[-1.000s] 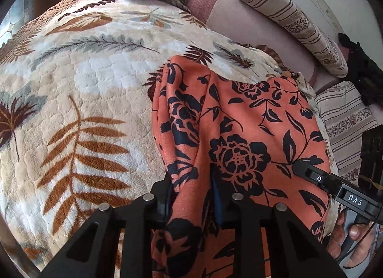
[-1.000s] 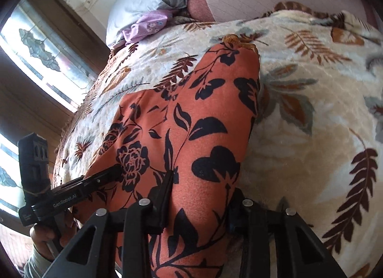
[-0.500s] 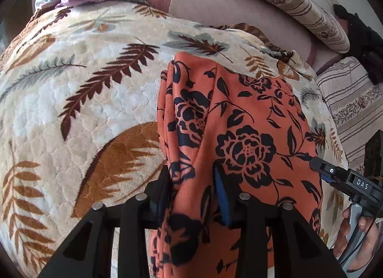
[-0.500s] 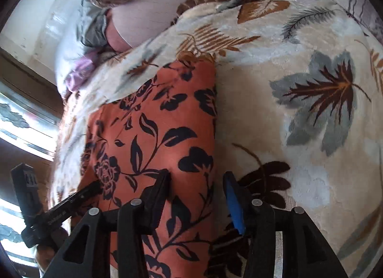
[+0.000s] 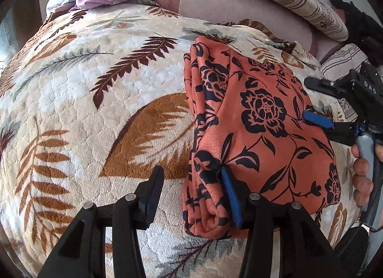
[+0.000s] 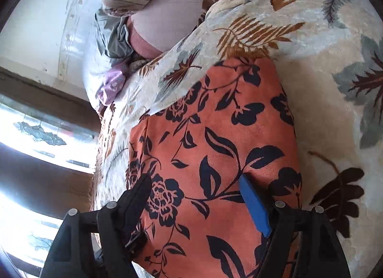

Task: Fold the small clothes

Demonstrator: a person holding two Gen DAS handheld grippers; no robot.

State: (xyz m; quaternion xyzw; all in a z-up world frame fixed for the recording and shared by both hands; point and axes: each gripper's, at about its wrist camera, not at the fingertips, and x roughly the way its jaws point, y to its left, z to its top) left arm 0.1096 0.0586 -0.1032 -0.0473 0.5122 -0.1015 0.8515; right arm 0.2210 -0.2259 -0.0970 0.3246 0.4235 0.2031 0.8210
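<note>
Your left tool [image 5: 191, 196] and right tool [image 6: 196, 196] were opening, releasing the soft, limp orange floral-print folded garment [image 5: 261, 134]; its layered edges offered grips.

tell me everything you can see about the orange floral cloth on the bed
The orange floral cloth is a soft, matte fabric printed with black roses, leaves and vines. It lies folded into a thick, roughly rectangular bundle on the leaf-patterned blanket, with stacked layers showing along its left edge in the left wrist view. The left claw is opening beside that edge, its blue pad touching the cloth. The right claw is opening just over the top layer, no longer pinching it.
</note>
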